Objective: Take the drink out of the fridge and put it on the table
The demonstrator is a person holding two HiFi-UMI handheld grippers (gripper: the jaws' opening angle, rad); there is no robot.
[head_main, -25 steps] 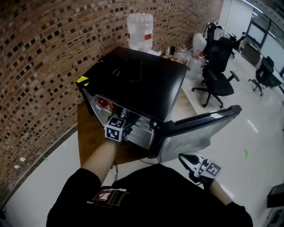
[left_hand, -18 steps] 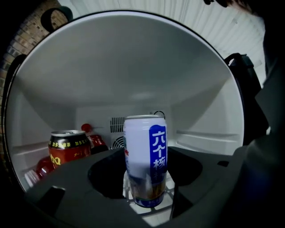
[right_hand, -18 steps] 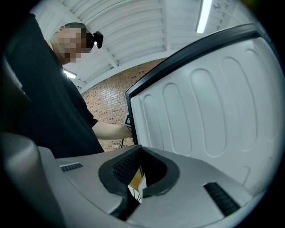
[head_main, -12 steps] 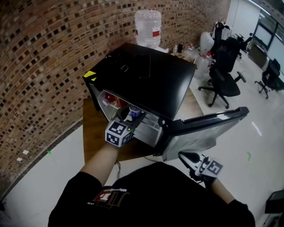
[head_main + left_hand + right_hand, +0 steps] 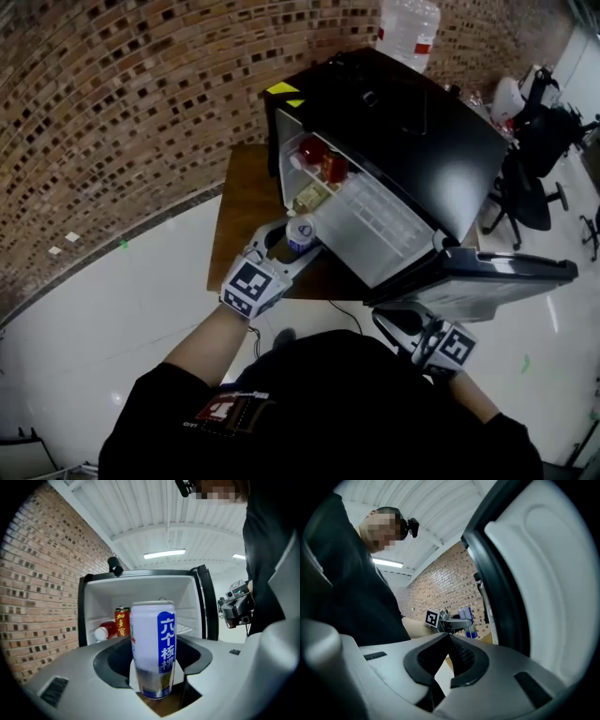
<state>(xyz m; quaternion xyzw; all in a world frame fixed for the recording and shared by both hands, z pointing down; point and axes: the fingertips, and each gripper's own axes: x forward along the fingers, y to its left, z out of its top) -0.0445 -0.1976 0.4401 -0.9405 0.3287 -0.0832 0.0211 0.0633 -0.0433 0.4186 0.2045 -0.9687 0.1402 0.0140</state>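
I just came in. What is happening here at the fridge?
A person is taking a drink from the open fridge. The left gripper is shut on a white and blue can, held upright outside the fridge, above the wooden table, not yet set down. The right gripper, shut and empty, is beside the fridge door.

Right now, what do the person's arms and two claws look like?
The left claw and right claw have pale grey moulded shells with black curved pads, visibly ribbed on the right one. Each carries a white marker cube printed with black squares. The person wears a black short-sleeved top, leaving the forearms bare.
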